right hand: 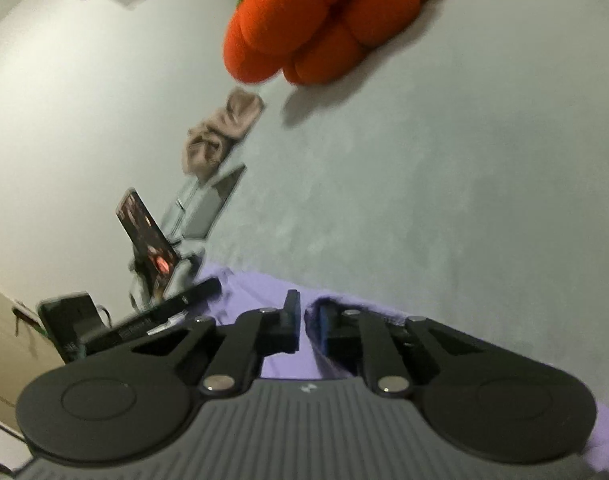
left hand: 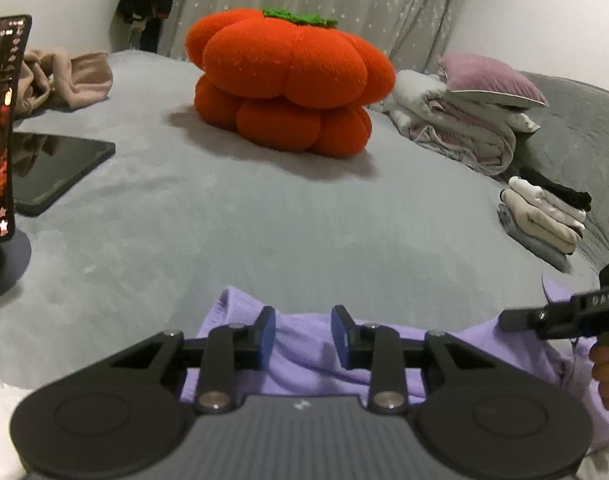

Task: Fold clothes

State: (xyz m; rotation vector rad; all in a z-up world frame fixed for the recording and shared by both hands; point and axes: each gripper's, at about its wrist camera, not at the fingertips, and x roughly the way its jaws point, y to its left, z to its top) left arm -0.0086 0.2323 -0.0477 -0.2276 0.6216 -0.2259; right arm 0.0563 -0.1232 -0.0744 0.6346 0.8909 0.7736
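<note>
Now both grippers take the lilac garment (left hand: 304, 360) at lower frame: left gripper (left hand: 303, 336) parted astride a fold, right gripper (right hand: 304, 320) pinching cloth; next, probably lift and fold over.

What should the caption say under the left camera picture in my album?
The left gripper hovers open over a purple garment on a grey bed, facing a plush orange pumpkin.

Left gripper (left hand: 303, 334): jaws apart over lilac knit garment (left hand: 304, 364) on grey plush bedspread (left hand: 264, 224). Beyond: orange plush pumpkin cushion (left hand: 288, 80). Right: stack of folded pale clothes (left hand: 544, 216), right gripper (left hand: 508, 319) entering.
</note>
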